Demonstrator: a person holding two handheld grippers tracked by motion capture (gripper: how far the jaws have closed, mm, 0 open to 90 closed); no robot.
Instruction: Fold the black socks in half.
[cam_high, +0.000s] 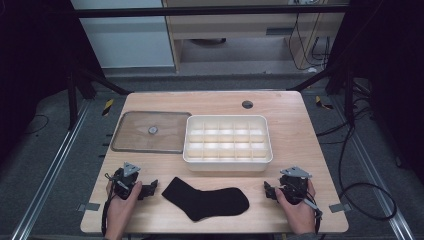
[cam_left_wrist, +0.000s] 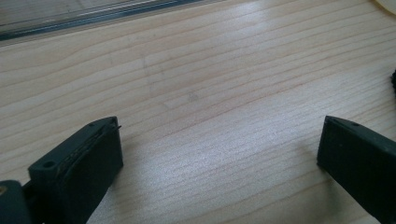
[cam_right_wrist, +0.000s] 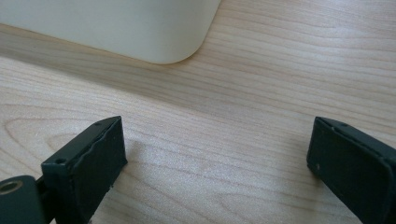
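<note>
A black sock (cam_high: 206, 199) lies flat on the wooden table (cam_high: 290, 105) near its front edge, between my two grippers. Behind it stands a white divided box (cam_high: 228, 142) with several empty compartments. My left gripper (cam_high: 146, 189) rests on the table left of the sock, held by a hand, its jaws wide open over bare wood (cam_left_wrist: 219, 140). My right gripper (cam_high: 270, 191) rests right of the sock, open with nothing between its jaws (cam_right_wrist: 217, 149). The box's rounded corner (cam_right_wrist: 177, 42) shows ahead of the right gripper.
A clear flat lid (cam_high: 150, 131) with a small round knob lies left of the box; its edge (cam_left_wrist: 93, 18) runs along the top of the left gripper view. A dark round hole (cam_high: 247, 104) sits near the table's back edge. Cables trail on the floor at right.
</note>
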